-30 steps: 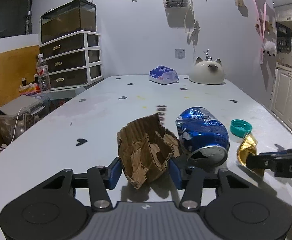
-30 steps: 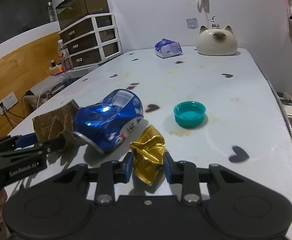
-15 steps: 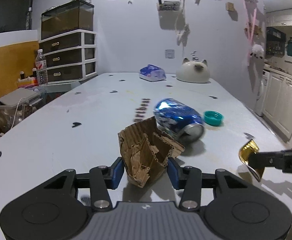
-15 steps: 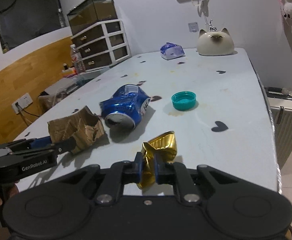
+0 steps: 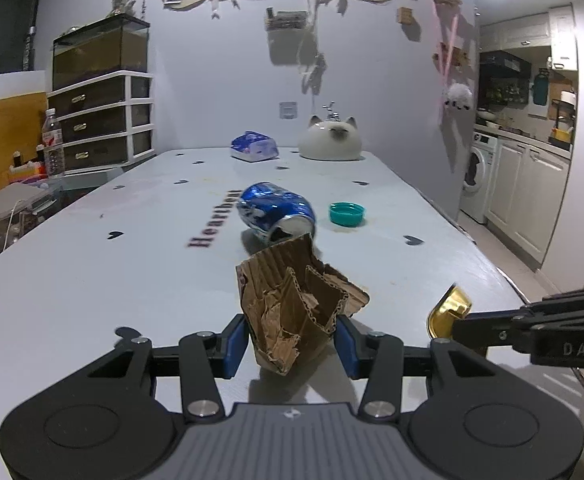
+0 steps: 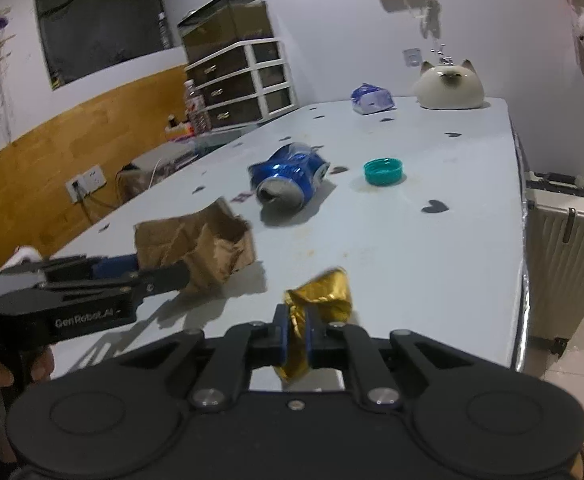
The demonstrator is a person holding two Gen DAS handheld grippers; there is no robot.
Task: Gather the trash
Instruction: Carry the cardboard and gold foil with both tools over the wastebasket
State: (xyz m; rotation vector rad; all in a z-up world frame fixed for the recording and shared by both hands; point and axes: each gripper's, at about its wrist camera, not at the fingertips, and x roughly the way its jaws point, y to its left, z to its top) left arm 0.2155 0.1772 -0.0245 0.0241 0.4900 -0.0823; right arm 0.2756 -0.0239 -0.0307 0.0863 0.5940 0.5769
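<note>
Both hands have pulled back from the blue can (image 5: 278, 213) on the tabletop (image 5: 132, 264), left fingers (image 5: 237, 340) clamped on torn cardboard (image 5: 298, 312), right fingers (image 6: 280, 334) squeezed on gold wrapper (image 6: 320, 300), so two pieces are picked up.

Left gripper (image 5: 292, 340) and right gripper (image 6: 297, 334) side by side, angled slightly downward (fingers of both clamped)

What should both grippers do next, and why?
Probably carry both loads off to a bin, none in view. The left gripper is clamped on the torn cardboard, the right gripper on the gold foil wrapper; crushed blue can and teal cap remain.
</note>
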